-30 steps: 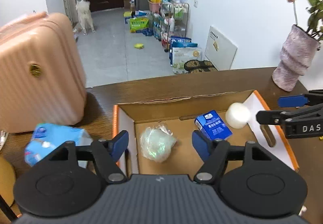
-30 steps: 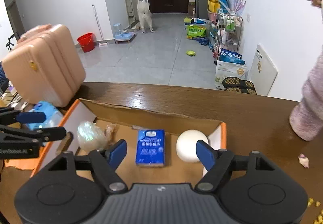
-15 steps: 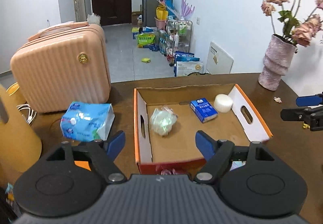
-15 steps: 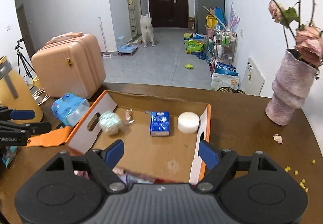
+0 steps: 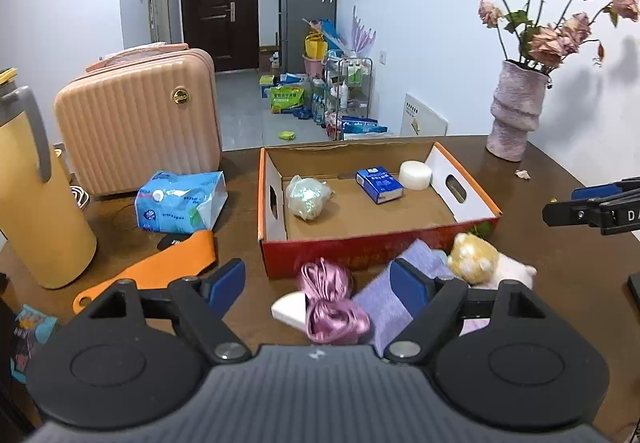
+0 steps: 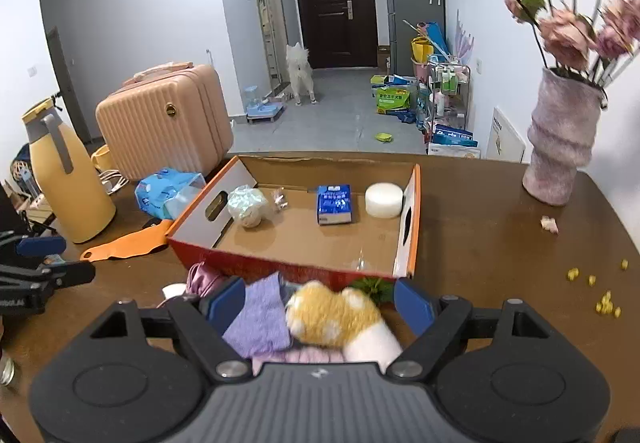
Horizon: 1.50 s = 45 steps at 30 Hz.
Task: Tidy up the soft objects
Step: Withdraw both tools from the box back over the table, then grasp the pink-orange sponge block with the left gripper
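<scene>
- On the brown table [image 5: 560,267], an open cardboard box [image 5: 466,185] with orange edges is seen, a handle slot cut in each white end wall.
- Inside the box, a pale mesh ball [image 5: 306,197] is found near the left wall, a blue tissue pack [image 5: 379,185] toward the back, and a white round sponge [image 5: 415,175] just beside the right wall.
- Outside the box, against its red front wall, a heap of soft things is gathered: a pink satin bundle [image 5: 330,299], a white wedge [image 5: 288,309] touching it, a purple cloth [image 5: 386,299] and an orange-and-white plush toy [image 5: 474,257].
- The left gripper [image 5: 318,279] is held over this heap; its jaws are opening, and nothing is pressed by the blue pads, though the satin bundle is seen between them.
- The right gripper [image 6: 320,301] is held wide apart with nothing gripped; the plush toy [image 6: 330,313] and purple cloth [image 6: 260,317] are framed between its fingers, whether touched cannot be told.
- To the left of the box, a blue tissue bag [image 5: 180,201], an orange strap [image 5: 160,269], a yellow jug [image 5: 36,195] and a pink suitcase [image 5: 140,119] are placed.
- At the far right corner, a vase [image 5: 516,109] of dried roses is stood.
- Yellow crumbs [image 6: 604,303] are scattered at the table's right side.
</scene>
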Each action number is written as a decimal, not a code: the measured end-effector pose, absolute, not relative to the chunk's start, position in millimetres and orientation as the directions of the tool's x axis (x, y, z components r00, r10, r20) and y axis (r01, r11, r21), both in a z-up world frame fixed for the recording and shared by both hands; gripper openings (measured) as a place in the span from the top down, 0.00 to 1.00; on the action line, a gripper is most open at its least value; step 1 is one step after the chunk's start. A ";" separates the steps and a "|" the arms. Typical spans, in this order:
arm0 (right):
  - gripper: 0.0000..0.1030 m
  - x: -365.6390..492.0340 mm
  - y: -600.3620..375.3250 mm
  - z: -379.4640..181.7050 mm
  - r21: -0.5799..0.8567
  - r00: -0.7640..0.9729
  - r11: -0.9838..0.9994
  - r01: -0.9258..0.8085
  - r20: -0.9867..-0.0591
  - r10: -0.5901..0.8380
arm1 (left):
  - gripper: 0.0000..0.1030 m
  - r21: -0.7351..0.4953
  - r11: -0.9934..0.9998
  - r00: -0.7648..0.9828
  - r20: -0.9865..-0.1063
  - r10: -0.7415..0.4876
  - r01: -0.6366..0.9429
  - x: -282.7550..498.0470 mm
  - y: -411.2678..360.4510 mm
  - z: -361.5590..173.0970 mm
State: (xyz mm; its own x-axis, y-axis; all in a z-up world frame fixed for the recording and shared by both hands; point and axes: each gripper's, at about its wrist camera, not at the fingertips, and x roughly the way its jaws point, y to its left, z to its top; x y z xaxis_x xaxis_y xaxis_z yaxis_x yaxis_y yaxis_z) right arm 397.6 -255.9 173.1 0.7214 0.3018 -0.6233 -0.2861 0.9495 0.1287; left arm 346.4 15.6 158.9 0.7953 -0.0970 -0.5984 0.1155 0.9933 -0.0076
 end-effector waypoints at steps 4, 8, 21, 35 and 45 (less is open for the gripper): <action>0.21 365.9 -258.5 161.1 0.104 0.751 0.955 -0.280 -0.596 0.285 | 0.18 0.011 0.993 0.818 -0.568 -0.093 0.120 314.0 15.0 150.6; 0.21 331.2 -257.7 148.1 0.093 0.770 0.951 -0.295 -0.567 0.294 | 0.17 0.003 0.990 0.825 -0.553 -0.114 0.139 283.4 15.6 137.4; 0.20 240.7 -238.7 92.4 0.073 0.782 0.938 -0.338 -0.534 0.323 | 0.10 -0.055 0.985 0.839 -0.517 -0.168 0.163 203.9 24.3 81.7; 0.20 201.4 -206.2 41.7 0.069 0.776 0.923 -0.380 -0.519 0.358 | 0.10 -0.177 0.983 0.810 -0.568 -0.143 0.050 183.2 57.3 32.4; 0.20 254.1 -171.0 42.0 0.098 0.742 0.894 -0.436 -0.523 0.419 | 0.19 -0.316 0.948 0.782 -0.601 -0.165 -0.043 224.9 87.0 28.2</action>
State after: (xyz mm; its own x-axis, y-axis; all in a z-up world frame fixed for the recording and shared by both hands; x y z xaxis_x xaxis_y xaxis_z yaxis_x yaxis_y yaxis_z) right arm 254.1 -171.0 42.0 0.7423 0.4193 -0.5226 -0.4363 0.8945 0.0980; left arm 224.9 87.0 28.2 0.7821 -0.1650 -0.6010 -0.0428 0.9478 -0.3160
